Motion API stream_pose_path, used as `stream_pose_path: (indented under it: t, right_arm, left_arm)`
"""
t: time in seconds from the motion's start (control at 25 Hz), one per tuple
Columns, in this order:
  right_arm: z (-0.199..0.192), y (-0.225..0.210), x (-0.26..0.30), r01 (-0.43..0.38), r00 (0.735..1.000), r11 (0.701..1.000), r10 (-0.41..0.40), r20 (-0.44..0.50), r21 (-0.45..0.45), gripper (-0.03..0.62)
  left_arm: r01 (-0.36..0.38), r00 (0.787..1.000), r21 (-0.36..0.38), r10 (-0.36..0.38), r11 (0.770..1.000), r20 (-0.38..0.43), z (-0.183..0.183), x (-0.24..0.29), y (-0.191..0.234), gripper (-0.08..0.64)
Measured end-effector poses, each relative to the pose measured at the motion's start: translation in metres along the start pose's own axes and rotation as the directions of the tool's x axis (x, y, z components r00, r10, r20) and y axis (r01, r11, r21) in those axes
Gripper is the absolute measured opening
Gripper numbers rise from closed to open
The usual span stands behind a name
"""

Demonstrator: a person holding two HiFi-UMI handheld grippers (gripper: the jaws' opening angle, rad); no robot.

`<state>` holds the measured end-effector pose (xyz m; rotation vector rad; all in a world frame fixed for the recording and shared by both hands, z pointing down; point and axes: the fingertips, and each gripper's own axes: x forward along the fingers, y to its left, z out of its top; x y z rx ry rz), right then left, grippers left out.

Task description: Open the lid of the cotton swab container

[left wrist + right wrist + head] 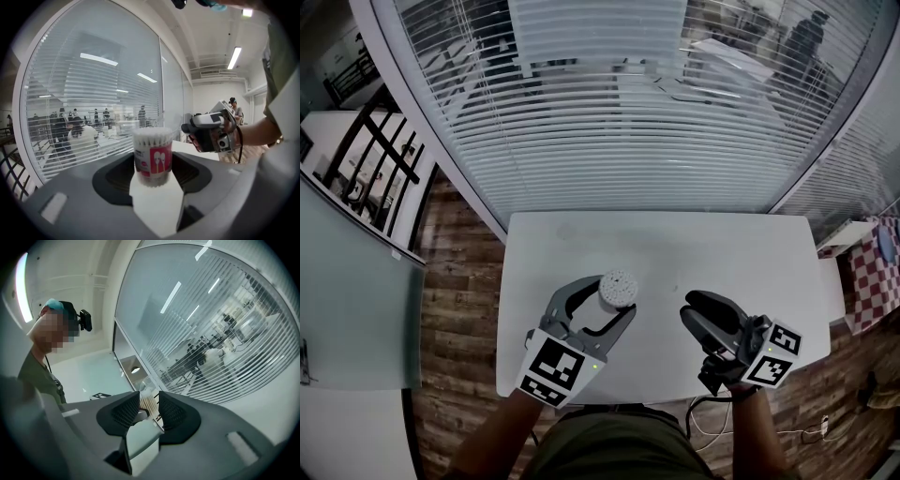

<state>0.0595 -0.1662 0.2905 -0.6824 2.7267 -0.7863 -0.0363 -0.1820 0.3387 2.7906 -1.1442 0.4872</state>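
Observation:
The cotton swab container (618, 291) is a clear round tub with a white dotted lid, upright on the white table (675, 253). In the left gripper view the tub (153, 157) shows a red label and packed swabs. My left gripper (607, 307) reaches in from the near left, and its dark pads (121, 172) sit against both sides of the tub. My right gripper (692, 314) hovers to the right of the tub, apart from it, jaws partly parted with nothing between them. Through that gap the container (146, 404) shows farther off.
A window wall with horizontal blinds (628, 103) runs along the table's far edge. Wooden floor (455, 281) lies to the left, and a red checked cloth (874, 272) to the far right. Cables (712, 422) hang below the near table edge.

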Motion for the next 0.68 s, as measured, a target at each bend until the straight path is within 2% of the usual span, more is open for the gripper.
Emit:
stream_pose_path:
  t: [0.68]
  right_arm:
    - [0.0, -0.012, 0.016, -0.002, 1.0, 1.0, 0.002, -0.024, 0.001, 0.138]
  left_arm:
    - [-0.002, 1.0, -0.018, 0.002, 1.0, -0.004, -0.002, 0.011, 0.013, 0.255]
